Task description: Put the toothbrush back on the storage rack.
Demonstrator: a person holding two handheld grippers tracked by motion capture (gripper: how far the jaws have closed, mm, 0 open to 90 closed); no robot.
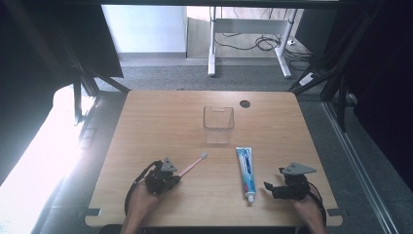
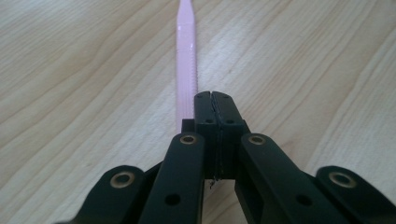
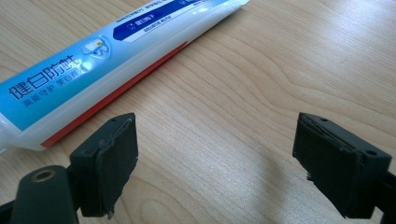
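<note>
A pink toothbrush (image 1: 191, 165) lies on the near left part of the wooden table (image 1: 160, 117), its bristled head pointing up and right toward the middle. My left gripper (image 1: 171, 176) sits at the handle end. In the left gripper view its jaws are pressed fully together, and the pink handle (image 2: 186, 65) runs out from just beside their left edge; I cannot tell whether the handle is pinched at the jaw roots or merely lies alongside them on the wood.

Just right of centre lies a blue and white toothpaste tube (image 1: 247, 171), cap toward me, untouched. My right gripper (image 1: 268, 187) rests on the table just beside the tube's cap end with its jaws spread wide and nothing between them; the right gripper view shows bare wood in the gap and the tube (image 3: 88, 70) off to the left.

Beyond both, near the table's middle, stands a clear plastic cup (image 1: 218, 124), upright and seemingly empty.

I judge the work to be at its start: if both items belong in the cup, neither is there yet, and the brush looks no higher than the tabletop.

The cup's transparency makes its inside hard to read. The toothbrush head is cut off in the left gripper view, and the tube's cap falls outside the right gripper view.
</note>
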